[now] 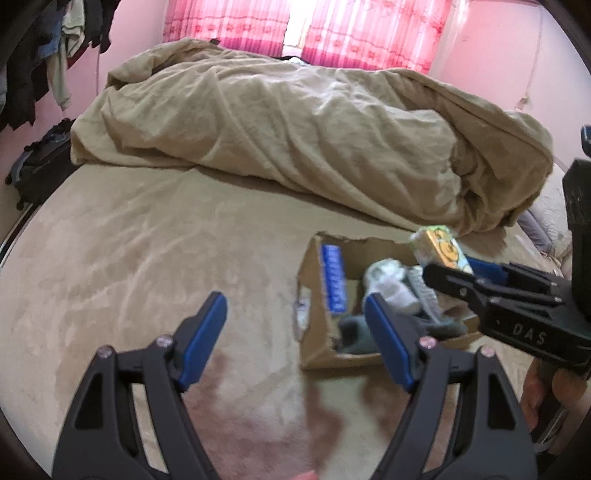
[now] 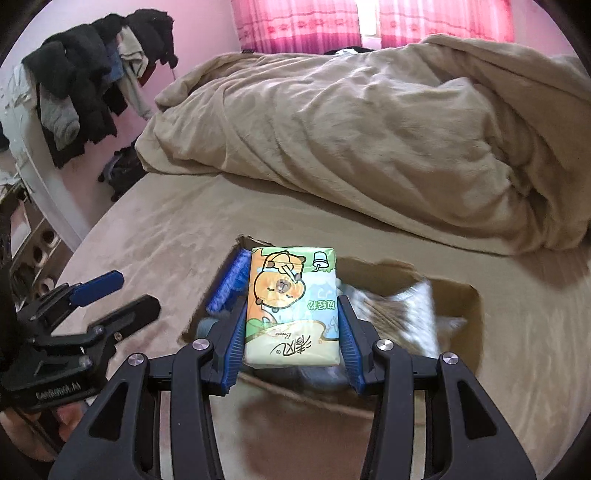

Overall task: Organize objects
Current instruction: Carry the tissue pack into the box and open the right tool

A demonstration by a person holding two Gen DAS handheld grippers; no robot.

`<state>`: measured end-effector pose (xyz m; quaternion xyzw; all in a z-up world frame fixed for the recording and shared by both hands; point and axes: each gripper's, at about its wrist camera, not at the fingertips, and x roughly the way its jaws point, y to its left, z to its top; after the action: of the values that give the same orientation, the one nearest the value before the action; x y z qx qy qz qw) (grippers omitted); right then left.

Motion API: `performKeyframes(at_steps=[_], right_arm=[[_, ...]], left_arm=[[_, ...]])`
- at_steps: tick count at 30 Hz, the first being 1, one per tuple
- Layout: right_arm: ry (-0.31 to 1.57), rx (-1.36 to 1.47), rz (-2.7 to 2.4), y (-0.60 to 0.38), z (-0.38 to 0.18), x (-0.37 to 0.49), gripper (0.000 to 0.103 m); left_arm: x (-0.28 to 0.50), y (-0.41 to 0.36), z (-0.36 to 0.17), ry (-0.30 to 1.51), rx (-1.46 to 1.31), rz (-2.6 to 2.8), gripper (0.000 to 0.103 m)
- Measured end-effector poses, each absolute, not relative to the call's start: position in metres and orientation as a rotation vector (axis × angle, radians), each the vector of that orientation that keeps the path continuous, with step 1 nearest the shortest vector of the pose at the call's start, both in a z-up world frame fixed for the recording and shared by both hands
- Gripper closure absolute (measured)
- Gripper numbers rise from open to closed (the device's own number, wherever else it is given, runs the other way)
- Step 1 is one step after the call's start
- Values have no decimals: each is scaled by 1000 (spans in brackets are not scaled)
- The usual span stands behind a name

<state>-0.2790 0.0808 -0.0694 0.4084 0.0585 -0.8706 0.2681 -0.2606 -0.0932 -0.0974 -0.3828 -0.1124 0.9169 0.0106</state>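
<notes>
An open cardboard box (image 1: 314, 343) (image 2: 465, 295) sits on the beige bed. Inside it are a blue packet (image 1: 334, 280) (image 2: 231, 284), white and grey cloth items (image 1: 391, 284) (image 2: 406, 314) and a dark grey item (image 1: 354, 332). My right gripper (image 2: 291, 325) (image 1: 447, 277) is shut on a tissue pack (image 2: 291, 306) (image 1: 439, 247) printed with an orange cartoon animal, held just above the box. My left gripper (image 1: 295, 321) (image 2: 125, 291) is open and empty, left of the box, with one finger (image 1: 388, 339) over the box's near edge.
A crumpled beige duvet (image 1: 314, 136) (image 2: 369, 129) lies across the bed behind the box. Dark clothes hang on a rack (image 2: 92, 74) at the left. A black bag (image 1: 40, 166) sits beside the bed. Pink curtains (image 1: 362, 29) cover the window.
</notes>
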Motion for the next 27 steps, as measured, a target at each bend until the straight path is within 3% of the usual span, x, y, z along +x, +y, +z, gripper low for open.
performKeyframes(at_steps=[12, 14, 15, 16, 27], right_arm=[[195, 1175, -2366, 39, -106, -310, 55], [210, 1181, -2382, 35, -109, -310, 52], [213, 1183, -2383, 34, -109, -310, 46], [212, 1184, -2382, 33, -109, -310, 41], [230, 1146, -2396, 54, -80, -272, 41]], left_arm=[[-270, -129, -139, -417, -1312, 2880, 25], [-269, -131, -142, -428, -1327, 2875, 25], [-269, -131, -143, -429, -1330, 2876, 25], [-268, -131, -143, -431, -1331, 2875, 25], [-229, -121, -113, -455, -1279, 2898, 25]])
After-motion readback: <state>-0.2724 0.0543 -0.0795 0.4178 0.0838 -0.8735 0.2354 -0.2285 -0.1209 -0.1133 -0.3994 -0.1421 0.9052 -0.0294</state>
